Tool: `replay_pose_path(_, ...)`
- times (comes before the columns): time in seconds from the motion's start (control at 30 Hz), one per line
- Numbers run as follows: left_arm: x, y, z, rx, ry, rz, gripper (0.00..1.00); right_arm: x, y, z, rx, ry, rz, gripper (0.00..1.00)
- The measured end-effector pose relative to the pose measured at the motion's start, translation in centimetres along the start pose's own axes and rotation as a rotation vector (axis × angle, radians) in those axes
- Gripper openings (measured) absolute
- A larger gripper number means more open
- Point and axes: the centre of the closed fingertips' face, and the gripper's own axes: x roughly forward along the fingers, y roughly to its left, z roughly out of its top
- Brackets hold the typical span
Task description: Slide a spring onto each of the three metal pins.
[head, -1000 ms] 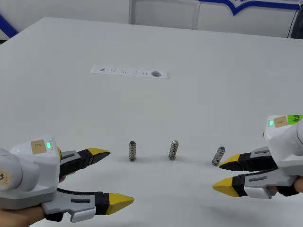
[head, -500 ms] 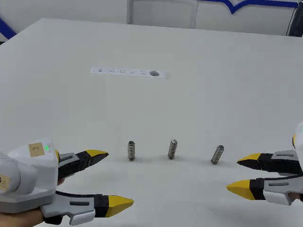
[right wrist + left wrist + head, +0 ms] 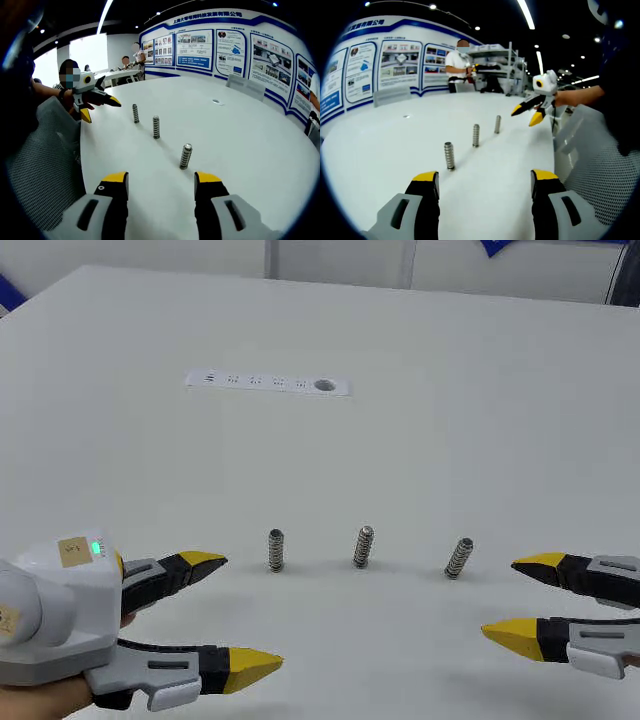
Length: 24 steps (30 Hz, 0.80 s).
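Three upright metal pins stand in a row on the white table, each wrapped in a spring: the left pin [image 3: 276, 550], the middle pin [image 3: 364, 547] and the right pin [image 3: 459, 558]. My left gripper [image 3: 237, 612] is open at the lower left, short of the left pin [image 3: 449, 155], nothing between its yellow-tipped fingers. My right gripper [image 3: 522, 600] is open at the lower right, just right of the right pin [image 3: 185, 156], and holds nothing.
A white power strip [image 3: 268, 383] lies flat further back on the table [image 3: 450, 390]. A grey mesh chair back [image 3: 40, 150] sits at the near table edge. People stand in the background of the gripper views.
My right gripper has drawn back to the right, away from the right pin. The left gripper has barely moved. The head camera has tilted a little.
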Motion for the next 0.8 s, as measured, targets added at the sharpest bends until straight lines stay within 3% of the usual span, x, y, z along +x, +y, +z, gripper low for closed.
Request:
replay_pose_path(0.47, 0.07, 0.00, -0.23, -0.008, -0.002, 0.006, 0.77, -0.27, -0.41, 0.12, 0.026, -0.070, -0.016, 0.60)
replay_pose_path(0.8, 0.18, 0.41, 0.01, -0.020, -0.013, 0.019, 0.77, -0.29, -0.62, 0.27, 0.045, -0.085, -0.030, 0.61)
